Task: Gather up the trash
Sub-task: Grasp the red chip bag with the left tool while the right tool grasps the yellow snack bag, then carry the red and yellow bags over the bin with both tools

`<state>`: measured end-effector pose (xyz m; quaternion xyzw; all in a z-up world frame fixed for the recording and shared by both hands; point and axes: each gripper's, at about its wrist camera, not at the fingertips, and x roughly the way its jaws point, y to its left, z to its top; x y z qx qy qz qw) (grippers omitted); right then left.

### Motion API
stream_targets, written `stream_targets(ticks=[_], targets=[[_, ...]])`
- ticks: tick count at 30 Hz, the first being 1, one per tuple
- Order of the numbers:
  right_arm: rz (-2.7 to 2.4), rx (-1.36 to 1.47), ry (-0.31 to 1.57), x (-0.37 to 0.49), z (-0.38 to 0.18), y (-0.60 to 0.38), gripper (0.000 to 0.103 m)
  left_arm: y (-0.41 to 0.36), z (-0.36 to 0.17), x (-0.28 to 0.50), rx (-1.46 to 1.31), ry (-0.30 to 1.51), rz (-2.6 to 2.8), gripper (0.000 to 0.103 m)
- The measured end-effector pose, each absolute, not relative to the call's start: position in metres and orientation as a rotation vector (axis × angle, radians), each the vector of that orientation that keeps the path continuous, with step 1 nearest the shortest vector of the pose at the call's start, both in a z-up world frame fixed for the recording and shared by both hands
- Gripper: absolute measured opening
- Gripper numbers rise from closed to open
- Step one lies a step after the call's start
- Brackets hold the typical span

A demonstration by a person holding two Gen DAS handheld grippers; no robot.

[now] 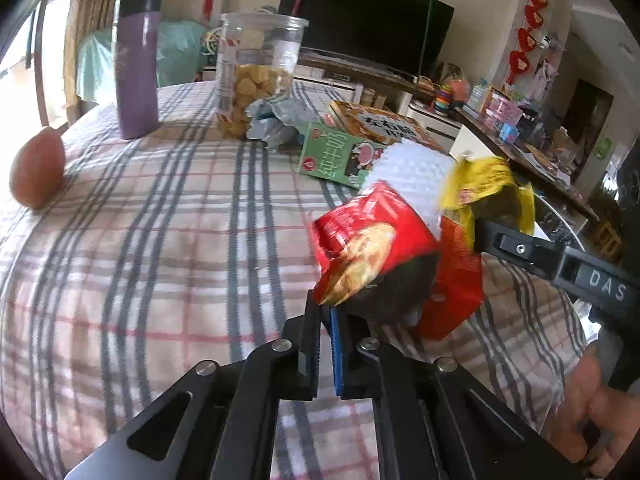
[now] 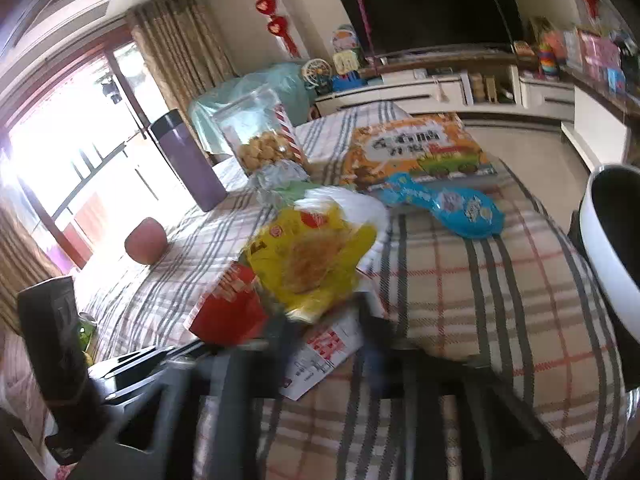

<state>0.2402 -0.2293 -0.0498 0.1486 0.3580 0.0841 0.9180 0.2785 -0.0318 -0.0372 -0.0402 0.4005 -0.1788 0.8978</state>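
Note:
My left gripper (image 1: 327,312) is shut on a red snack wrapper (image 1: 368,252) and holds it above the plaid tablecloth (image 1: 160,248). My right gripper (image 2: 328,320) is blurred; its fingers stand around a yellow snack wrapper (image 2: 312,252) with a white bag (image 2: 352,204) behind it, and I cannot tell if they pinch it. In the left wrist view the right gripper's finger (image 1: 532,248) reaches in from the right to the yellow wrapper (image 1: 480,188). The red wrapper (image 2: 228,308) sits just left of the yellow one. A blue wrapper (image 2: 452,208) lies on the table.
A purple flask (image 1: 136,68), a clear snack jar (image 1: 256,72), crumpled silver foil (image 1: 276,120), a green carton (image 1: 340,156), an orange box (image 1: 380,120) and a reddish fruit (image 1: 38,168) are on the table. A white-rimmed bin (image 2: 608,248) is at the right edge.

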Motion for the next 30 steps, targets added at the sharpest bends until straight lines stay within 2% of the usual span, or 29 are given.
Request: stream_targets(ticks=[3, 9, 16, 17, 19, 21, 22, 23, 24, 26, 30], targets=[[0.163, 0.323, 0.703, 0.228, -0.047, -0.239, 0.001, -0.022, -0.036, 0.267, -0.106, 0.824, -0.353, 0.002], [0.165, 0.335, 0.699, 0.203, -0.042, -0.262, 0.000, -0.011, -0.030, 0.239, -0.133, 0.811, -0.361, 0.001], [0.160, 0.268, 0.807, 0.183, -0.059, -0.275, 0.000, -0.017, -0.025, 0.211, -0.094, 0.807, -0.375, 0.001], [0.155, 0.266, 0.828, 0.183, -0.064, -0.276, 0.006, -0.018, -0.025, 0.213, -0.088, 0.812, -0.367, 0.003], [0.140, 0.281, 0.853, 0.183, -0.071, -0.280, 0.008, -0.019, -0.026, 0.218, -0.100, 0.832, -0.359, 0.009], [0.127, 0.298, 0.866, 0.184, -0.075, -0.285, 0.010, -0.020, -0.022, 0.225, -0.121, 0.830, -0.352, 0.024], [0.121, 0.308, 0.865, 0.184, -0.076, -0.287, 0.013, -0.020, -0.021, 0.229, -0.124, 0.828, -0.344, 0.029], [0.117, 0.312, 0.862, 0.184, -0.076, -0.287, 0.022, -0.021, -0.019, 0.233, -0.129, 0.823, -0.340, 0.038], [0.115, 0.313, 0.858, 0.183, -0.076, -0.289, 0.032, -0.022, -0.019, 0.237, -0.133, 0.818, -0.339, 0.040], [0.110, 0.316, 0.845, 0.183, -0.075, -0.289, 0.038, -0.022, -0.018, 0.248, -0.147, 0.814, -0.335, 0.042], [0.109, 0.336, 0.844, 0.189, -0.077, -0.289, 0.038, -0.026, -0.024, 0.271, -0.169, 0.821, -0.338, 0.041]])
